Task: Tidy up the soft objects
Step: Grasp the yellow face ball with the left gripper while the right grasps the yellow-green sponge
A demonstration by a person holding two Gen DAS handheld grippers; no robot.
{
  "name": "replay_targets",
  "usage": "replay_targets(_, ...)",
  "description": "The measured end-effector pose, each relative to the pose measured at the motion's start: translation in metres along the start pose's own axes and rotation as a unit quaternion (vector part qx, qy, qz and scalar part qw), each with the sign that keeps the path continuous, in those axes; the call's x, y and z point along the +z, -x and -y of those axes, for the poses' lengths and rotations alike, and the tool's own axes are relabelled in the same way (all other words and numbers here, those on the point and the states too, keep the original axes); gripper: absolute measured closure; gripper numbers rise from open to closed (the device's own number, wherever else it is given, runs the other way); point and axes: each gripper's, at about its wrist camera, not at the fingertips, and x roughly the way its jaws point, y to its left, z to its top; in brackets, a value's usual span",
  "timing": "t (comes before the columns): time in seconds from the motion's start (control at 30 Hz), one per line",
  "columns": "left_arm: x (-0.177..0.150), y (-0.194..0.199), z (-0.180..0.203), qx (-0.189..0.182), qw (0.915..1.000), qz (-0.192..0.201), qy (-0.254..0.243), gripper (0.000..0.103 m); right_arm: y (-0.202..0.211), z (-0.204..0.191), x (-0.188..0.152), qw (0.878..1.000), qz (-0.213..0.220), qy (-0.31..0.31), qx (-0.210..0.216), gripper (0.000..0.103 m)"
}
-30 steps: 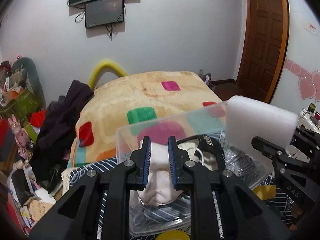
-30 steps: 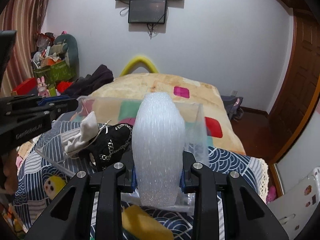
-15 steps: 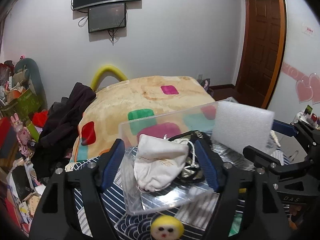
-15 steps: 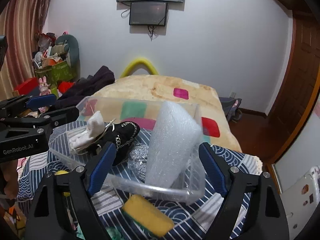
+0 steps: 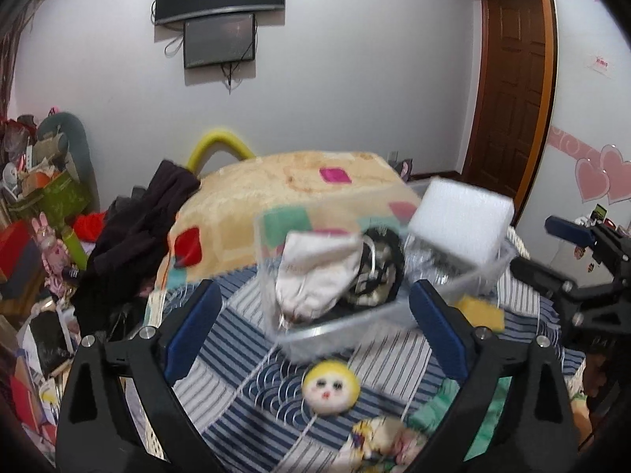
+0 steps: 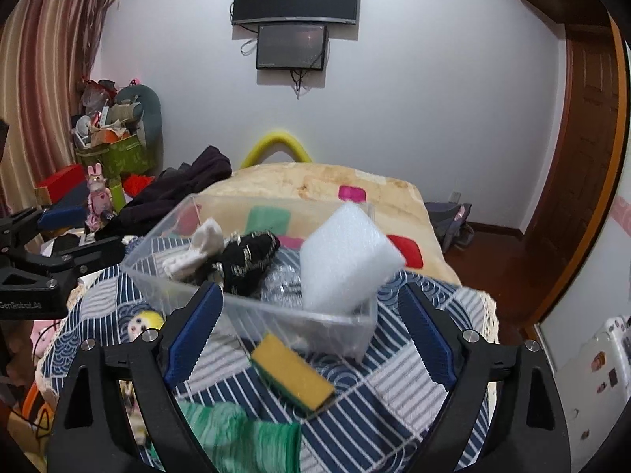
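Here the clear bin sits on the blue patterned cloth, holding white foam, a white pouch and a black pouch. Both the left gripper and right gripper are spread wide, holding nothing.

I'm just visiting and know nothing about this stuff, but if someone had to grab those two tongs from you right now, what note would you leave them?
Left tongs: open, holding nothing.
Right tongs: open, holding nothing.
Clear bin on the patterned cloth already holds the white pouch, the black pouch and the white foam block, which leans against the bin's right end.
Still outside the bin: the yellow sponge just in front of it, the yellow doll-face ball, and a green item near the cloth's front edge.
Likely next: right tongs take the sponge, left tongs take the ball.
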Motion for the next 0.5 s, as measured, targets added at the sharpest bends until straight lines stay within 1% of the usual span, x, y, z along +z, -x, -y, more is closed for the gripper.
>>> replay_targets(0.07, -0.011, -0.001, -0.004, 0.002, 0.9999, -0.013, 0.003, 0.006, -0.002, 0.002, -0.007, 1.000, -0.010, -0.006, 0.001, 0.014)
replay_targets(0.23, -0.040, -0.011, -0.007, 0.010, 0.9989, -0.046, 0.002, 0.006, -0.017, 0.009, -0.029, 0.998, -0.051, -0.021, 0.002, 0.014)
replay_targets(0.37, -0.060, -0.027, -0.009, 0.001, 0.9968, -0.080, 0.009, 0.006, -0.035, 0.012, -0.046, 0.995, -0.088, -0.039, 0.019, 0.014)
replay_targets(0.5, -0.078, -0.049, -0.008, 0.001, 0.9934, -0.114, 0.010, 0.007, -0.048, 0.010, -0.052, 0.993, -0.107, -0.045, 0.038, 0.014)
